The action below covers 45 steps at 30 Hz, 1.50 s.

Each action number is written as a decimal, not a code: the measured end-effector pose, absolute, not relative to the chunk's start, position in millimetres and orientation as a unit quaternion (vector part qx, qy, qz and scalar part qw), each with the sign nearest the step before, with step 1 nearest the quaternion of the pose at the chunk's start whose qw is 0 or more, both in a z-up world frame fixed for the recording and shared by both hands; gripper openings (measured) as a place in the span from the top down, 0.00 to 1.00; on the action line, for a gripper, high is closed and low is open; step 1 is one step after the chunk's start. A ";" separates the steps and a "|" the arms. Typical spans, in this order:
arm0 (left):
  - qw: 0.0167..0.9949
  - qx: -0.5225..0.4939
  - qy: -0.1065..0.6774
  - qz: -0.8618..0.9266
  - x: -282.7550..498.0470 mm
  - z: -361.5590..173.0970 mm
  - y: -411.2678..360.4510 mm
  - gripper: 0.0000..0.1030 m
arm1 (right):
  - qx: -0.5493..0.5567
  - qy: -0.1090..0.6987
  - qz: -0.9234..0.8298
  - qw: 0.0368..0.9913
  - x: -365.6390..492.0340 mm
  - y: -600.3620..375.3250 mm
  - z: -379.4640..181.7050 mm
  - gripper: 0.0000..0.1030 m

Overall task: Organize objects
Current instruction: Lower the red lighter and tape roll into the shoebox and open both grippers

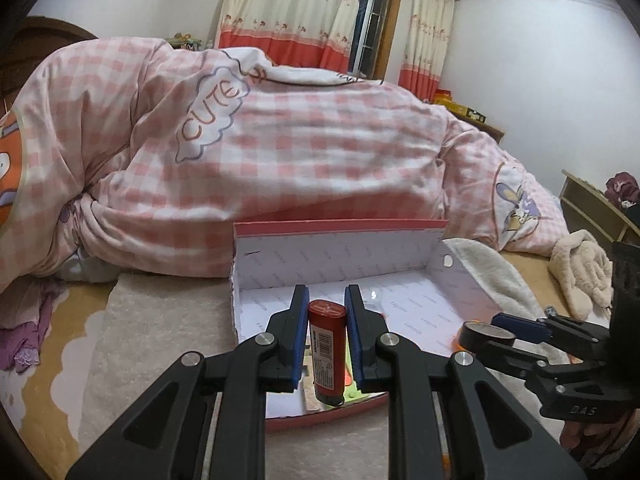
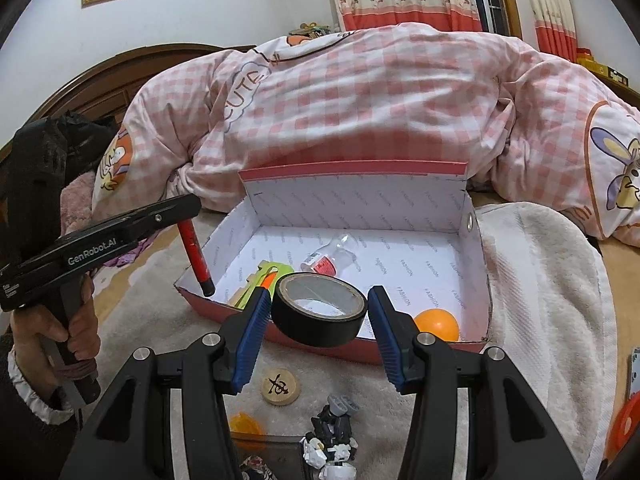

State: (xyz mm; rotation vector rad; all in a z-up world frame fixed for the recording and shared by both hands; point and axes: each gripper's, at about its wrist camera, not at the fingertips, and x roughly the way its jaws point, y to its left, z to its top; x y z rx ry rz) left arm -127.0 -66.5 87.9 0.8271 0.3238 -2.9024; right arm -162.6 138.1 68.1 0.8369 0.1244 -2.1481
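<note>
Blue-padded fingers (image 1: 298,332) of the left gripper (image 1: 326,334), lower centre of its wrist view: drawn close, clamped on a red lighter (image 1: 327,350) standing nearly upright between them, black end down. In the right wrist view the lighter hangs over the box's left wall, at left of centre.

Blue-padded fingers (image 2: 250,340) of the right gripper (image 2: 318,338), lower centre of its own view: partly apart, holding a roll of black tape (image 2: 320,310) lying flat between them, its hole facing up. The roll sits above the box's near wall.

Cardboard box (image 2: 360,200), centre of both views: pink outside, white printed lining, back flap raised. Contents seen from the right wrist: a small clear bottle (image 2: 332,258) with a red label, lying on its side mid-floor; an orange ball (image 2: 436,324) in the near right corner; a green-and-orange item (image 2: 262,276) at near left, identity unclear.

Cream fleece blanket (image 2: 540,280) under and around the box.

Lower edge, right wrist view: a round wooden piece (image 2: 279,387) with a character, a black-and-white toy figure (image 2: 330,436).

Left edge: a hand (image 2: 48,332) gripping the left gripper's handle.

Pink checked quilt (image 1: 300,140) heaped behind the box.
</note>
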 end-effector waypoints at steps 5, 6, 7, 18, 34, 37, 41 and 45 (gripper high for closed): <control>0.063 0.280 0.098 -0.953 -131.7 75.9 -69.3 0.83 | 0.335 0.050 -0.852 0.398 -166.1 136.3 62.0 0.50; 0.064 0.283 0.097 -0.952 -133.1 73.4 -69.9 0.83 | 0.336 0.050 -0.853 0.397 -167.3 135.9 61.2 0.50; 0.064 0.284 0.096 -0.952 -134.2 71.7 -70.4 0.83 | 0.336 0.049 -0.853 0.397 -168.6 135.7 60.3 0.50; 0.069 0.290 0.074 -0.952 -146.3 56.0 -70.4 0.84 | 0.325 0.085 -0.860 0.384 -177.2 125.7 42.0 0.50; 0.069 0.312 0.055 -0.946 -157.0 31.1 -70.7 0.84 | 0.341 0.099 -0.853 0.382 -196.6 110.6 26.0 0.50; 0.069 0.311 0.059 -0.946 -155.6 31.7 -72.2 0.84 | 0.342 0.098 -0.853 0.382 -196.3 109.6 25.9 0.50; 0.073 0.314 0.058 -0.945 -154.9 32.4 -72.1 0.84 | 0.341 0.098 -0.853 0.382 -196.2 109.5 25.7 0.50; 0.073 0.319 0.058 -0.943 -153.8 31.8 -73.1 0.74 | 0.340 0.098 -0.854 0.382 -196.3 109.2 25.3 0.50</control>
